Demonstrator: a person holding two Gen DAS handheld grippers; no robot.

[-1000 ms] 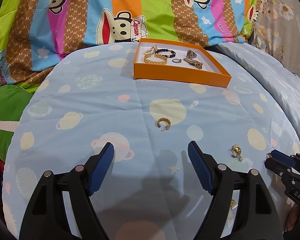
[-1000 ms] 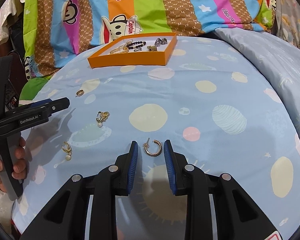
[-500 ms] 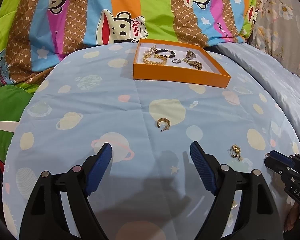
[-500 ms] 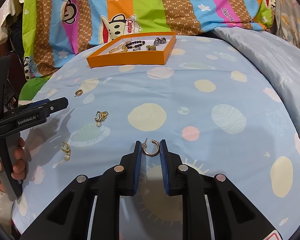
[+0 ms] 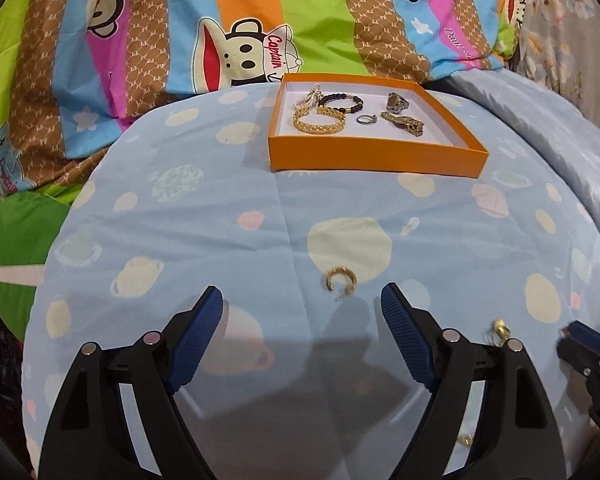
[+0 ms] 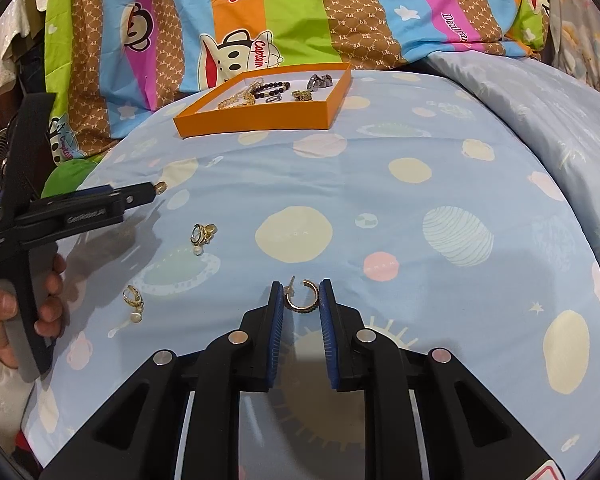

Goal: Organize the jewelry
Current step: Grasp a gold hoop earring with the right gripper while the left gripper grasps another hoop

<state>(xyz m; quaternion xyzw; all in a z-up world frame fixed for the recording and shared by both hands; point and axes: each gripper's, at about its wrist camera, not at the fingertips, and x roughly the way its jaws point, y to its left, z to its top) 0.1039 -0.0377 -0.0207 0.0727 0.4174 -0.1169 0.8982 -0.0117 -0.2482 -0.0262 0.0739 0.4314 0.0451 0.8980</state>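
Note:
My right gripper (image 6: 301, 300) is shut on a gold hoop earring (image 6: 302, 298), pinched between its blue pads on the blue bedsheet. My left gripper (image 5: 302, 308) is open and empty; another gold hoop earring (image 5: 340, 280) lies just ahead between its fingertips. An orange tray (image 5: 376, 158) at the back holds bracelets and rings; it also shows in the right wrist view (image 6: 260, 118). Two pearl-drop earrings (image 6: 202, 236) (image 6: 134, 302) lie on the sheet to the left of my right gripper. One more gold earring (image 5: 500, 330) lies by the left gripper's right finger.
A striped cartoon-monkey blanket (image 5: 260, 24) rises behind the tray. A grey quilt (image 6: 560, 120) is heaped at the right. The hand holding the left gripper (image 6: 4, 320) is at the left edge of the right wrist view.
My right gripper closed from partly open onto the hoop earring. My left gripper moved forward toward the other hoop earring and stayed open.

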